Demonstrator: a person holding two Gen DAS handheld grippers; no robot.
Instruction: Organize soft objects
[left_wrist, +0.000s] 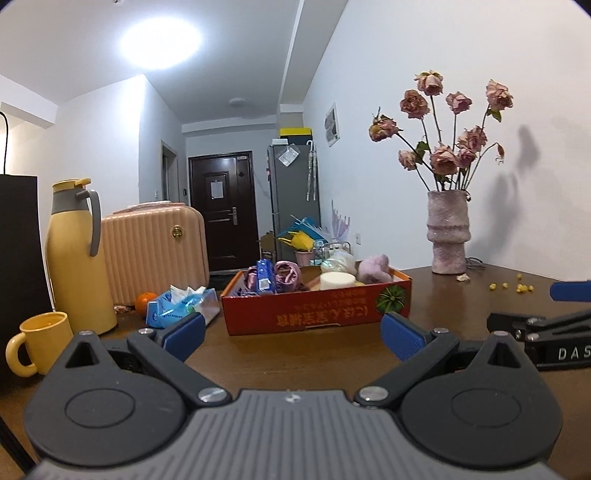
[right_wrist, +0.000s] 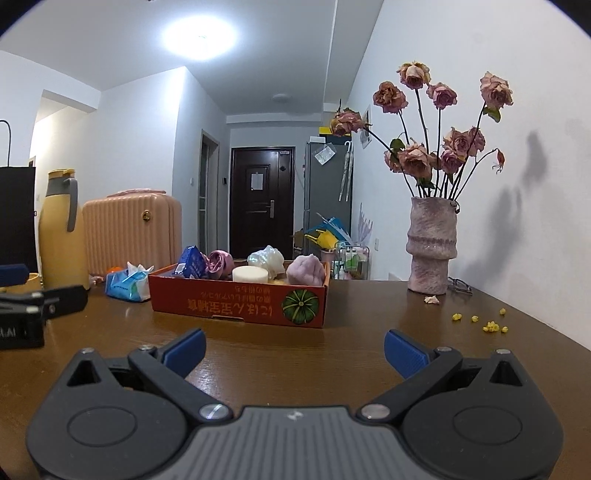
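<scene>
A shallow red cardboard box (left_wrist: 314, 314) (right_wrist: 236, 304) stands on the brown table ahead of both grippers. It holds soft things: a blue packet (left_wrist: 266, 277) (right_wrist: 192, 263), a shiny pink-purple bundle (left_wrist: 286, 273) (right_wrist: 220, 262), a white round sponge (left_wrist: 337, 280) (right_wrist: 250, 275), a white pearly puff (right_wrist: 266, 259) and a lilac plush (left_wrist: 375, 268) (right_wrist: 306, 271). A blue tissue pack (left_wrist: 181, 304) (right_wrist: 127, 283) lies left of the box. My left gripper (left_wrist: 293, 338) is open and empty, short of the box. My right gripper (right_wrist: 295, 349) is open and empty too.
A yellow flask (left_wrist: 79, 254) (right_wrist: 62, 229), yellow mug (left_wrist: 42, 341), orange (left_wrist: 145, 301) and pink case (left_wrist: 153, 247) (right_wrist: 131, 236) stand at the left. A vase of dried roses (left_wrist: 447, 236) (right_wrist: 432, 245) stands at the right, with yellow crumbs (right_wrist: 491, 325) near it.
</scene>
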